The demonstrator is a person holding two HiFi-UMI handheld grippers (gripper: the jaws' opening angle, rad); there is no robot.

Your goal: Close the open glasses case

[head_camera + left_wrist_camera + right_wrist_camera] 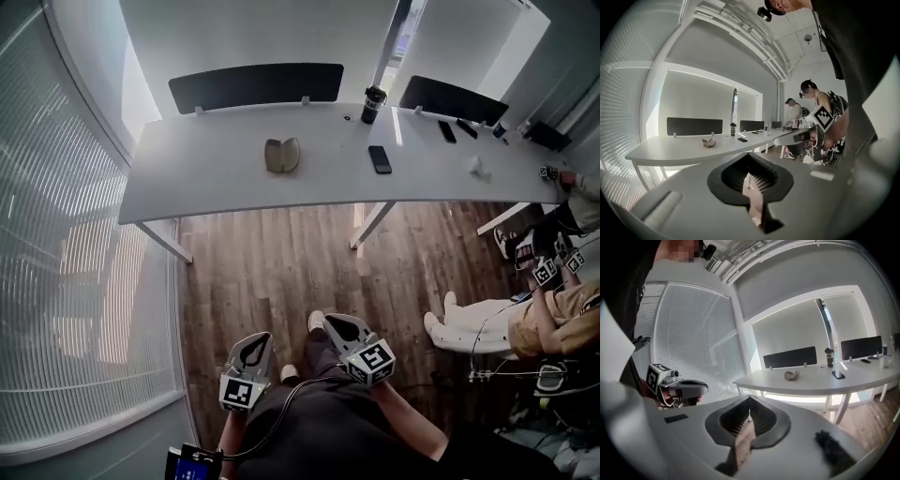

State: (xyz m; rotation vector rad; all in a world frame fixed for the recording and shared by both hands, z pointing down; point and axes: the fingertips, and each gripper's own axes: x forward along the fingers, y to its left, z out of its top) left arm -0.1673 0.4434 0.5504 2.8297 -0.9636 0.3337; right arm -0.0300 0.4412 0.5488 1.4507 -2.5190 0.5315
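The beige open clamshell glasses case (282,155) lies on the long white bench (206,178). Well apart from it, the left hand-held gripper (250,349) and right hand-held gripper (340,328) hang clenched and empty above the wooden floor (281,262).

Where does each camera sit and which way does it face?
Head view: on the head, steeply down; table ahead; left gripper, right gripper, legs.
Left gripper view: on that gripper, along shut jaws to the table; right gripper at right.
Right gripper view: on that gripper, along shut jaws to the table; left gripper at left.
All show the open glasses case.
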